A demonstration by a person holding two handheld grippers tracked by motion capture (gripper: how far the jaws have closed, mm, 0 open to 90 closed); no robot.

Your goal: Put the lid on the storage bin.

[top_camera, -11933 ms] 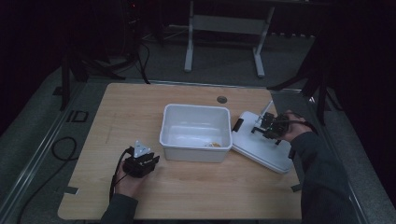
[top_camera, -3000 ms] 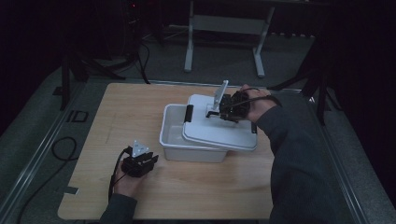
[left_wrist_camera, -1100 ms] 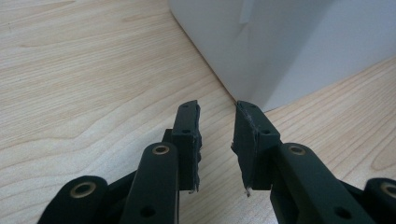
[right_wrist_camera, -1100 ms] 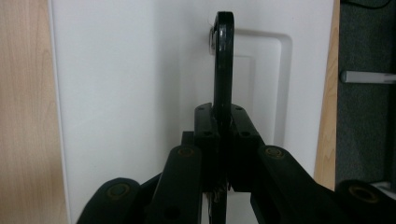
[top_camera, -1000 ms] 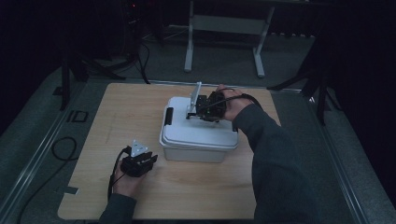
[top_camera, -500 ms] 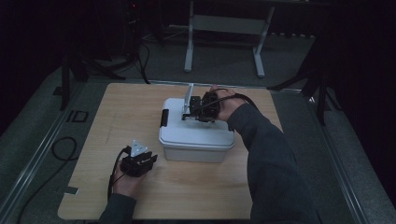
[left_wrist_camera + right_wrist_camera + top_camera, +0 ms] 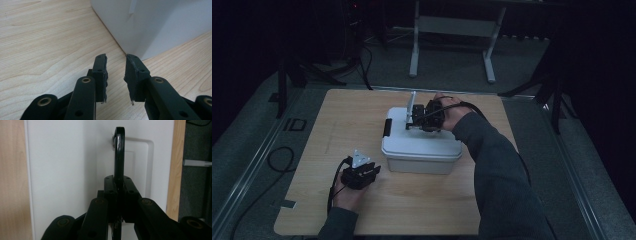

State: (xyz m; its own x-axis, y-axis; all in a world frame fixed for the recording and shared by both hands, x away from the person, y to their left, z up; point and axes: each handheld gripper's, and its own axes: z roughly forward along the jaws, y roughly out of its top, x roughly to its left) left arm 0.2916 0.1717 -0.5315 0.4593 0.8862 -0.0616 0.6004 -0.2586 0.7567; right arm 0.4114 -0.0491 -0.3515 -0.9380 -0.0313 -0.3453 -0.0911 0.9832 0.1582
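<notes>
A white plastic box (image 7: 422,161) stands mid-table with its white lid (image 7: 412,142) lying flat on top. A black latch (image 7: 387,127) shows at the lid's left end. My right gripper (image 7: 414,120) reaches over the lid from the right, shut on the lid's black handle (image 7: 119,152), which stands upright between the jaws of that gripper (image 7: 119,180). My left gripper (image 7: 373,173) rests on the wooden table (image 7: 337,115) just left of the box's front corner. In its own view that gripper (image 7: 116,58) is open with nothing between the jaws, pointing at the white box wall (image 7: 150,27).
The person's right sleeve (image 7: 497,170) crosses the table's right half. A small tape mark (image 7: 288,203) lies near the front left corner. Beyond the far edge stand metal frame legs (image 7: 414,55), and a cable (image 7: 277,160) loops on the floor at left.
The lid, earlier on the table right of the open box, was carried left in my right gripper and now sits on the box. My left gripper stayed put.
</notes>
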